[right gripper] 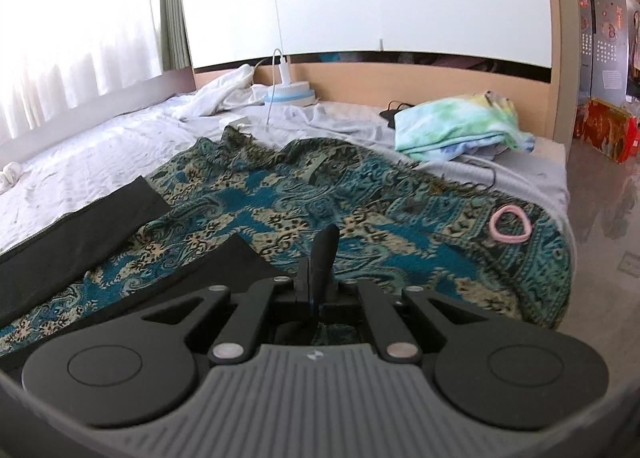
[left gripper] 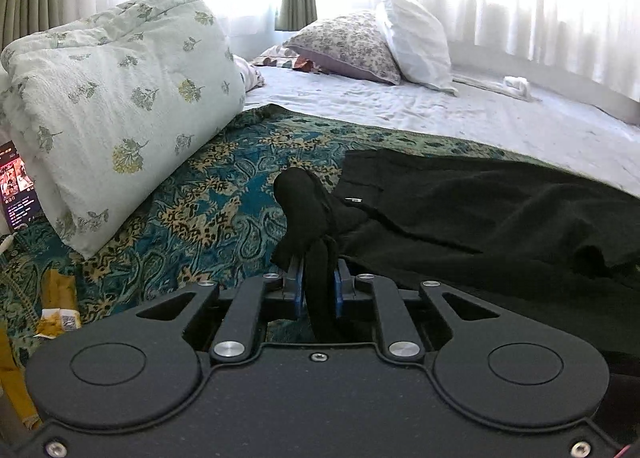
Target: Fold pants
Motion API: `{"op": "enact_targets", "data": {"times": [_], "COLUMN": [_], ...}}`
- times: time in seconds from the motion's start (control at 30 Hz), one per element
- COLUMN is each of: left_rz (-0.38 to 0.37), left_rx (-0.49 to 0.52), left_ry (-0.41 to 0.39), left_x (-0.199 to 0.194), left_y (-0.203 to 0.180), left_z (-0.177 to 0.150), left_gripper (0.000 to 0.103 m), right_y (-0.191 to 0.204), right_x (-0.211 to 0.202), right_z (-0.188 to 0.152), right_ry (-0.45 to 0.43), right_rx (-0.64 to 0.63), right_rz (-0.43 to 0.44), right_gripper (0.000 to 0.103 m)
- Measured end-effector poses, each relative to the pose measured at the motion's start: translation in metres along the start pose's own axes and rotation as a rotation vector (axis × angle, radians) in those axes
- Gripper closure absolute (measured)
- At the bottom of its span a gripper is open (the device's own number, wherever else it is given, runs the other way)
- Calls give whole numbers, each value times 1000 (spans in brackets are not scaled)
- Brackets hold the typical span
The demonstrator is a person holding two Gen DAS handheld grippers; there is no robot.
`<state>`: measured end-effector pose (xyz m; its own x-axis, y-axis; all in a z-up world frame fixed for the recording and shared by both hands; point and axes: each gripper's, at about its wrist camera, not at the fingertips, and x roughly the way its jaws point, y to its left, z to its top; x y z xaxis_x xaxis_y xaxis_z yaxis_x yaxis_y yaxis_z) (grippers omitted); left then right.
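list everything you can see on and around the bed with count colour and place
pants: 1, black, on the throw, both ends pinched
throw: 1, teal paisley, over the bed's near part
sheet: 1, pale, covering the bed
folded quilt: 1, white with leaf print, left
pillows: 2, floral and white, by the window
hair ring: 1, pink, on the throw
tie-dye cloth: 1, green-blue, far corner
fan: 1, white-blue, by the headboard
left claw: 1, black, shut on pants
right claw: 1, black, shut on pants
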<state>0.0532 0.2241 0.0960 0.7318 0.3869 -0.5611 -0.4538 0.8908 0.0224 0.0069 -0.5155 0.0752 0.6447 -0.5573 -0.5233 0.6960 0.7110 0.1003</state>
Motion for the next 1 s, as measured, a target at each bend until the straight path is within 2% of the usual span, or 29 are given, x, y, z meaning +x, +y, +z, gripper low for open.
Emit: {"op": "enact_targets", "data": {"times": [0.27,0.37,0.4,0.43,0.47,0.5,0.53,0.57,0.63,0.67,0.77,0.83,1.0], "left_rz": [-3,8,9,15,16,17,20,25,41,44,19,-9,-80], "left_rx": [20,29,32,33,30,29,30,33,42,44,52,53,19], "left_ry": [67,80,81,81,79,75,68,57,23,8,-19,-20,-22], "left_x": [9,13,13,13,11,9,7,5,-2,-5,-13,-16,-17], "left_y": [5,2,2,1,1,0,-1,-2,-4,-5,-10,-14,-28], "left_z": [-30,-40,-41,-41,-40,-38,-36,-32,-26,-22,-8,4,33], "left_gripper": [87,83,78,69,67,55,44,39,18,15,11,7,2], "right_y": [-13,-11,-10,-10,-11,-10,-10,-9,-4,-2,7,13,35], "right_x": [7,12,14,15,15,14,12,10,5,3,-4,-9,-25], "right_z": [-18,-26,-28,-28,-28,-27,-26,-24,-19,-16,-3,6,25], "right_ry": [39,72,83,87,92,94,89,82,76,75,78,79,58], "right_rx": [-7,-24,-28,-30,-32,-34,-36,-44,-64,-67,-48,-33,-39], "right_rz": [-11,-30,-45,-56,-62,-57,-55,-52,-51,-51,-57,-50,-29], "right_gripper": [97,93,87,65,61,48,39,37,35,33,24,14,5]}}
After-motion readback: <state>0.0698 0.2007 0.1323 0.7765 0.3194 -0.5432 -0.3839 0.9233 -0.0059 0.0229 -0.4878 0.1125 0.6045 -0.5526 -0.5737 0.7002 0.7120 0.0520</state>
